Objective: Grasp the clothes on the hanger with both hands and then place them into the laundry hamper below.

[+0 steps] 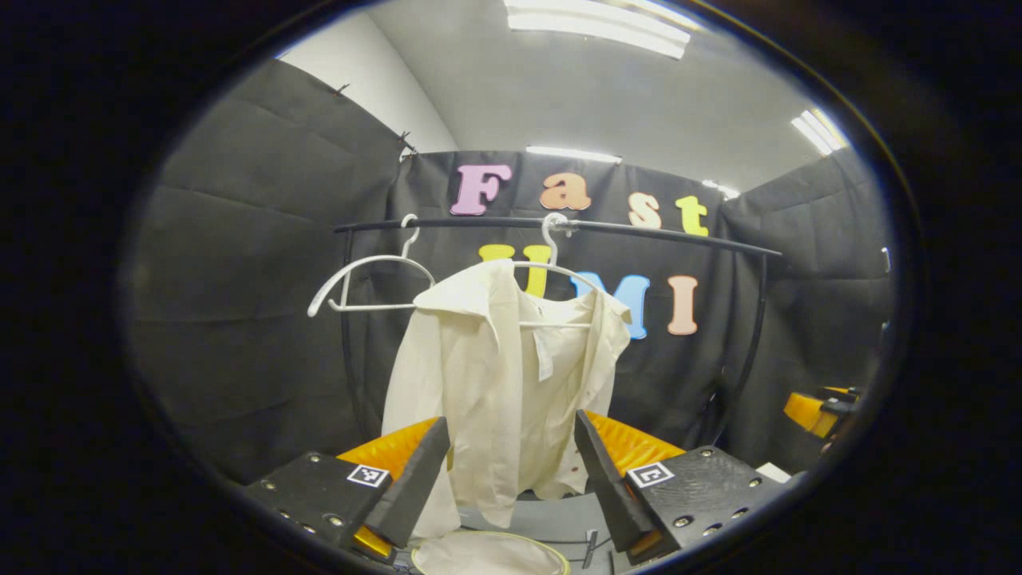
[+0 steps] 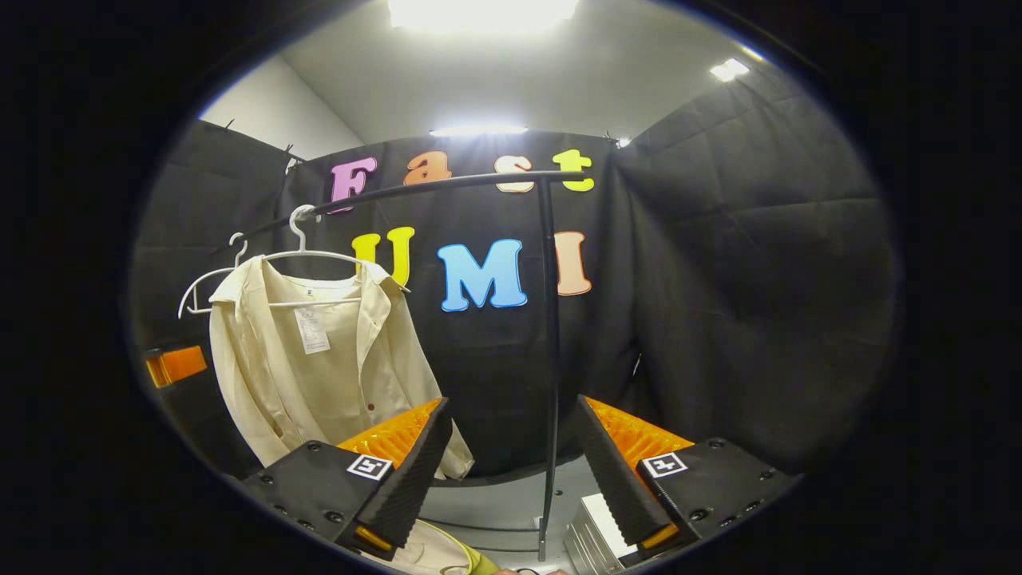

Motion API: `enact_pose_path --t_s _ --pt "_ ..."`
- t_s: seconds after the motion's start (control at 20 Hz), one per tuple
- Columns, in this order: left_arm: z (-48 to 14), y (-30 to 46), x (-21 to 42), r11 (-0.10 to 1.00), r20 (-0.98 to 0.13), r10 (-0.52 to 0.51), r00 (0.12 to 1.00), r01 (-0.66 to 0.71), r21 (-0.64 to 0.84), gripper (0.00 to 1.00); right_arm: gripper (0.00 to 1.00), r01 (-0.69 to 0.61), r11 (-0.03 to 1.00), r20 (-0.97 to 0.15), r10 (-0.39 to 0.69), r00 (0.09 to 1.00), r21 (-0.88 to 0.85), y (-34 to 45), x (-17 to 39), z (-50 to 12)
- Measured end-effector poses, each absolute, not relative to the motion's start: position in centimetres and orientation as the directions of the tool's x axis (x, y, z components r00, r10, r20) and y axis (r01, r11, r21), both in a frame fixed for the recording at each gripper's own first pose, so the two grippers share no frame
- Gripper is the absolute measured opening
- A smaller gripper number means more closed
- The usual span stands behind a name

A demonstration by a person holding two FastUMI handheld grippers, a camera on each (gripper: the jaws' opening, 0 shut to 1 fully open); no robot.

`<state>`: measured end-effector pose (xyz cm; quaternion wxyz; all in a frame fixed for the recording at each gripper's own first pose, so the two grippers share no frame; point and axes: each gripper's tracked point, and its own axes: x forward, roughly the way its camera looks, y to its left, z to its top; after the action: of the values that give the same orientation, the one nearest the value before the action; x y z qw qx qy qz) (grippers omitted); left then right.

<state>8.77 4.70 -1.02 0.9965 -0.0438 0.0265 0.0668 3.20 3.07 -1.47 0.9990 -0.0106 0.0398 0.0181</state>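
Approach step: cream button-up cloth shirt (image 1: 511,375) is hung on a white plastic hanger (image 1: 551,267) w/ black metal rail (image 1: 559,225) above. Left gripper (image 1: 511,487) & right gripper (image 2: 511,479) are held w/ jaws apart, nothing clamped. Next, probably: shirt to be closed in on.

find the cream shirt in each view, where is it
Left gripper view: the cream shirt hangs mid-frame, seen between that gripper's open fingers.
Right gripper view: the shirt hangs left of centre, above the left finger.
Shared landmark: the black clothes rail holding its hanger.
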Motion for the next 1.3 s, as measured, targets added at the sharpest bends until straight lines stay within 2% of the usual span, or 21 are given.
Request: enact_pose_path --t_s 0.15,0.35,0.4,0.45,0.7,1.1,1.15,1.2,1.25,1.3 --pt "-0.3 5.2 12.0 0.982 -0.062 0.173 0.983 -0.177 -0.061 0.92 0.98 -0.073 0.997 -0.084 0.072 0.994 -0.008 4.3 6.6 -1.7" --pt "-0.5 5.7 16.6 0.970 -0.080 0.233 0.969 -0.238 -0.052 0.89 0.98 -0.123 0.992 -0.086 0.124 0.989 0.022 5.9 11.3 -1.7" --pt "-0.6 5.8 17.7 0.967 -0.085 0.246 0.966 -0.250 -0.049 0.92 0.98 -0.138 0.990 -0.088 0.140 0.986 0.031 6.3 12.5 -1.8" --pt "-0.7 5.9 18.7 0.964 -0.086 0.258 0.962 -0.262 -0.046 0.89 0.98 -0.156 0.987 -0.093 0.159 0.983 0.040 6.9 13.5 -1.9" --pt "-1.3 6.6 23.2 0.941 -0.096 0.334 0.938 -0.338 -0.032 0.92 0.98 -0.262 0.964 -0.113 0.266 0.957 0.050 9.6 18.1 -3.0" --pt "-0.6 8.7 27.9 0.877 -0.056 0.480 0.875 -0.478 0.040 0.89 0.98 -0.371 0.927 -0.143 0.374 0.916 0.051 11.2 22.6 -4.3" --pt "-0.6 9.1 28.2 0.864 -0.059 0.503 0.863 -0.500 0.047 0.89 0.93 -0.386 0.921 -0.154 0.390 0.908 0.056 11.5 23.1 -4.6" --pt "-0.6 9.5 28.4 0.846 -0.057 0.533 0.844 -0.530 0.055 0.89 0.98 -0.401 0.914 -0.164 0.406 0.899 0.063 11.7 23.5 -5.0" --pt "-0.6 9.9 28.7 0.831 -0.055 0.556 0.829 -0.554 0.056 0.89 0.93 -0.418 0.906 -0.173 0.422 0.890 0.064 11.9 23.8 -5.4" --pt "-0.7 9.9 28.8 0.822 -0.061 0.570 0.819 -0.567 0.054 0.88 0.98 -0.436 0.898 -0.184 0.440 0.879 0.061 12.2 23.8 -5.9"
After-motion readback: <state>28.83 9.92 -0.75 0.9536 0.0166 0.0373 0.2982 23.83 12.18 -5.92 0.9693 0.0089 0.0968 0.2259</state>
